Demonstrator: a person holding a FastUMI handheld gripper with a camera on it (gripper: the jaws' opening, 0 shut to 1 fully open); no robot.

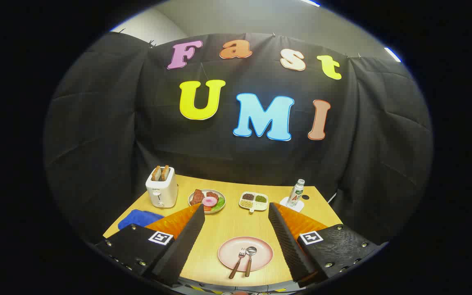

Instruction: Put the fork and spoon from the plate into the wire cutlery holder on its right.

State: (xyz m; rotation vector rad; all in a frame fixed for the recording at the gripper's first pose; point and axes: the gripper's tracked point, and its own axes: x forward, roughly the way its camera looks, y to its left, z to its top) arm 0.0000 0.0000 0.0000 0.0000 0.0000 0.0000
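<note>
A pink plate lies on the wooden table close to its front edge, low between my two fingers. On the plate lie a fork and a spoon side by side, fork to the left, brown handles pointing toward me. My gripper is held well above the table and is open wide, with nothing between the fingers; the plate sits below and short of the fingertips.
Along the back of the table stand a white toaster with toast, a plate of food, a divided dish of grains and a small bottle on a white coaster. A blue cloth lies at the left.
</note>
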